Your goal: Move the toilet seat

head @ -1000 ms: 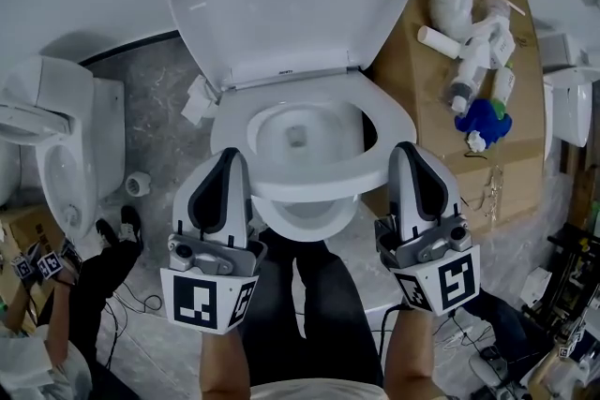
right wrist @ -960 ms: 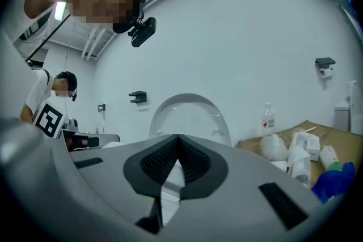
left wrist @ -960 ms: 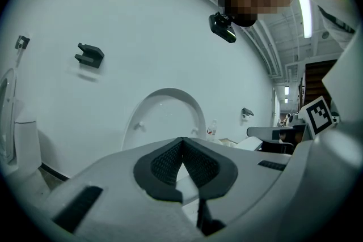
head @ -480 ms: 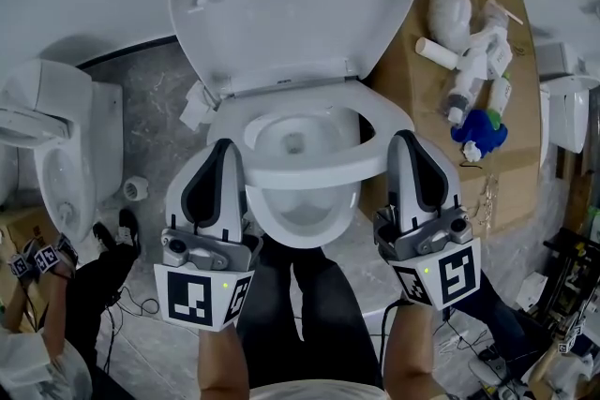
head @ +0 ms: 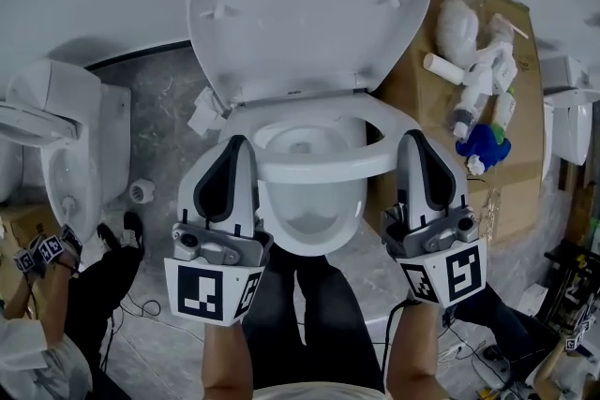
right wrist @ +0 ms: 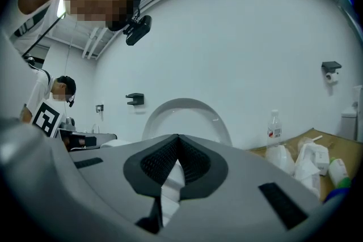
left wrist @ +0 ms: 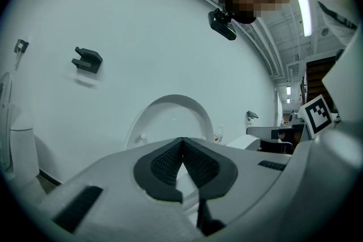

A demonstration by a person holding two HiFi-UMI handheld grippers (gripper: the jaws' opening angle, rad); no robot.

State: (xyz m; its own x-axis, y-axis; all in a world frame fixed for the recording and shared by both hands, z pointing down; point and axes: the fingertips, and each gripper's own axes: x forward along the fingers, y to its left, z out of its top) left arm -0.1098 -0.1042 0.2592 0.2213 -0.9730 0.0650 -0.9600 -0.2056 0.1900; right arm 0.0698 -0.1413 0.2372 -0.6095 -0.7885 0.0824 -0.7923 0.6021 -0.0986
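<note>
Plainly, my left hand-held gripper [head: 236,145] and my right hand-held gripper [head: 412,139] were both closed, pads meeting at the tips with nothing pinched between them. The toilet seat [head: 319,168] lay between the two, its side edges right at their tips and its front raised clear of the bowl [head: 314,218] underneath. Beyond both, the lid [head: 309,5] stood open. Whether the seat rested on the tips I could not tell.
</note>
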